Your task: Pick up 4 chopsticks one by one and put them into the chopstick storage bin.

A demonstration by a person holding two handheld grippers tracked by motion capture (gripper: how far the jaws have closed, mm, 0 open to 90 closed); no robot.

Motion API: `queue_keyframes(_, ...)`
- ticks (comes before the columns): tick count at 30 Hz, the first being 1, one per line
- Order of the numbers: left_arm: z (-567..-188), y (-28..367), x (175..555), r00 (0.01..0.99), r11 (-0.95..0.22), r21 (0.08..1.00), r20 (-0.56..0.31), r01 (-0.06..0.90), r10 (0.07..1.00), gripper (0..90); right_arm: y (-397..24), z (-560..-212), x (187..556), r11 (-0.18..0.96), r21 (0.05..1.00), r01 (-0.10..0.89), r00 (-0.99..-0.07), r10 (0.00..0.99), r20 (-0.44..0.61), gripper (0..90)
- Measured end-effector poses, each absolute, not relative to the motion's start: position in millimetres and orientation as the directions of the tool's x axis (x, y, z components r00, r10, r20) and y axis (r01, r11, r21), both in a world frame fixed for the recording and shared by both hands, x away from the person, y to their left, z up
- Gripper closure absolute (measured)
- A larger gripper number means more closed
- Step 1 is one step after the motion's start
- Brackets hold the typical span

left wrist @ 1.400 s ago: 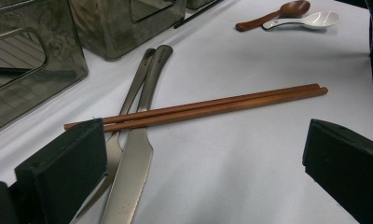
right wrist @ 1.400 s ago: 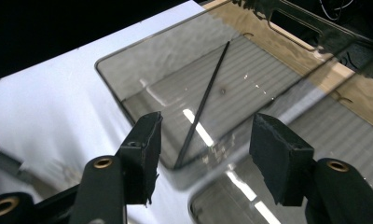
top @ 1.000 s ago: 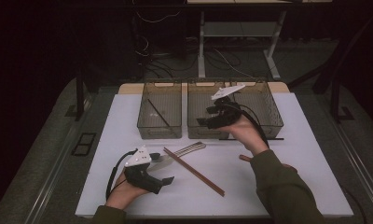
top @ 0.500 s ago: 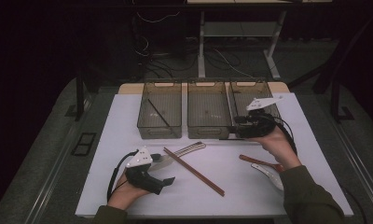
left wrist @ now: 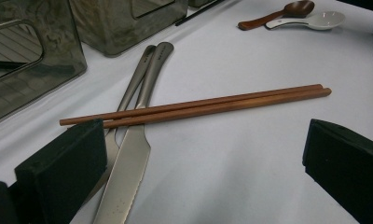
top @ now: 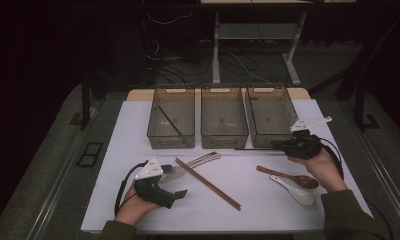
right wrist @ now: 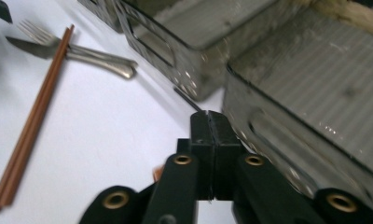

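Note:
A thin black chopstick (top: 255, 149) lies on the white mat along the front of the middle and right bins. My right gripper (top: 279, 146) is low at its right end. Its jaws have just been closing and now stand shut on the black chopstick (right wrist: 187, 99), which sticks out past the tips of the right gripper (right wrist: 211, 121). My left gripper (top: 180, 192) rests open at the front left. Seen from the left gripper (left wrist: 201, 172), a pair of brown chopsticks (left wrist: 198, 106) lies across a knife (left wrist: 128, 172) and a fork handle, ahead of the open jaws.
Three clear bins stand in a row at the back: the left bin (top: 170, 144) holds another black chopstick (top: 169, 121), then the middle bin (top: 224, 144) and the right bin (top: 253, 120). A brown spoon (top: 288, 176) and a white spoon (top: 294, 191) lie near my right hand.
My right hand has moved from over the bins to the right and down to the mat, and its jaws have shut on the black chopstick. The left gripper stayed still.

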State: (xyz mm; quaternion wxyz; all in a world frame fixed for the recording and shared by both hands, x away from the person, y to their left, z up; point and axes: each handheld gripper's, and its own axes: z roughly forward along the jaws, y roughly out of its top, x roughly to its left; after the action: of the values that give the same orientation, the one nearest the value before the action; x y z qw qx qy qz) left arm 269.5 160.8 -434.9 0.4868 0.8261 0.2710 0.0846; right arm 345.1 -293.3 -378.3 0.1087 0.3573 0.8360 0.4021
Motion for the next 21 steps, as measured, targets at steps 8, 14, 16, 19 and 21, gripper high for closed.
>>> queue_keyframes(8,-434,161,269,0.839,-0.376,0.852,-0.124,0.364,0.530,0.0,-333,-393,340,0.417,0.711,0.566,-0.655,0.751,0.081,89.2)
queue_keyframes(14,-435,161,269,0.840,-0.378,0.852,-0.122,0.362,0.529,0.0,-363,-404,344,0.396,0.678,0.619,-0.577,0.815,0.051,89.2)
queue_keyframes(16,-435,161,269,0.838,-0.376,0.852,-0.124,0.365,0.532,0.0,-372,-410,348,0.386,0.664,0.641,-0.545,0.838,0.039,89.2)
queue_keyframes(19,-435,162,269,0.837,-0.377,0.850,-0.124,0.367,0.534,0.0,-382,-419,356,0.347,0.653,0.674,-0.492,0.870,0.046,89.2)
queue_keyframes(21,-435,162,269,0.836,-0.377,0.850,-0.125,0.367,0.534,0.0,-387,-424,363,0.323,0.646,0.692,-0.456,0.889,0.045,89.2)
